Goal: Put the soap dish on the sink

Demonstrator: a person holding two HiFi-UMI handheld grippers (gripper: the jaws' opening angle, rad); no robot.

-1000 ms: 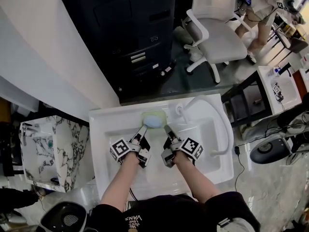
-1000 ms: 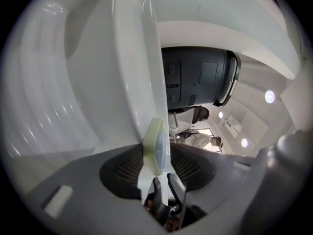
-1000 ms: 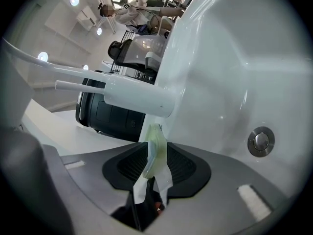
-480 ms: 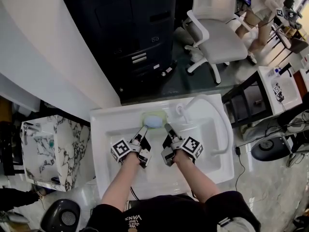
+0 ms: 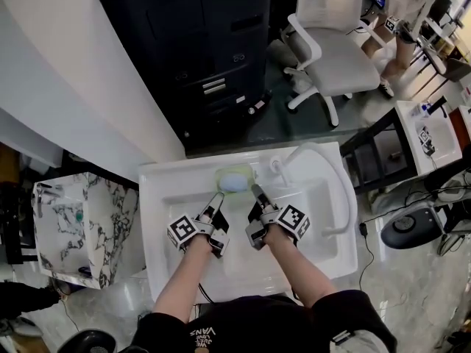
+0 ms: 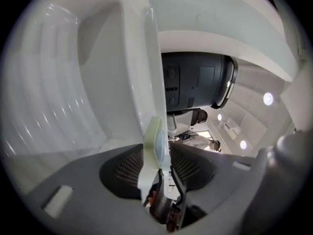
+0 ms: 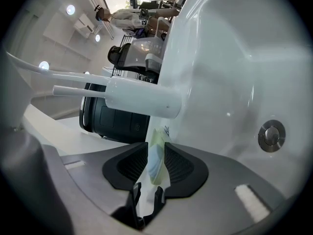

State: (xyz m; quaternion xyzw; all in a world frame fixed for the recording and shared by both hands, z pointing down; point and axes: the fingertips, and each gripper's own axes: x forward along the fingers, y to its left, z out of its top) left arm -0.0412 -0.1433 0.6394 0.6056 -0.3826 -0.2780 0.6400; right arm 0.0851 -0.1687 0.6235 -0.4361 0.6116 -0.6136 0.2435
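Observation:
The soap dish [image 5: 235, 179] is pale green with a blue soap bar in it. It rests on the back rim of the white sink [image 5: 169, 179], left of the faucet [image 5: 280, 166]. My left gripper [image 5: 218, 197] reaches its near left corner and my right gripper [image 5: 255, 191] its near right corner. In the left gripper view the dish [image 6: 155, 143] stands edge-on between the pads, and the left gripper [image 6: 157, 155] is shut on it. In the right gripper view the dish [image 7: 156, 158] is likewise pinched, with the right gripper [image 7: 155, 163] shut on it under the faucet spout [image 7: 142, 99].
The basin drain [image 7: 271, 135] lies to the right below the grippers. A white hose [image 5: 346, 190] arcs along the sink's right side. A marble cabinet [image 5: 81, 226] stands at the left, a black cabinet [image 5: 199, 57] behind the sink, and an office chair [image 5: 331, 43] beyond.
Both grippers and the soap dish stay almost where they were on the back rim. Only the head view has shifted a little.

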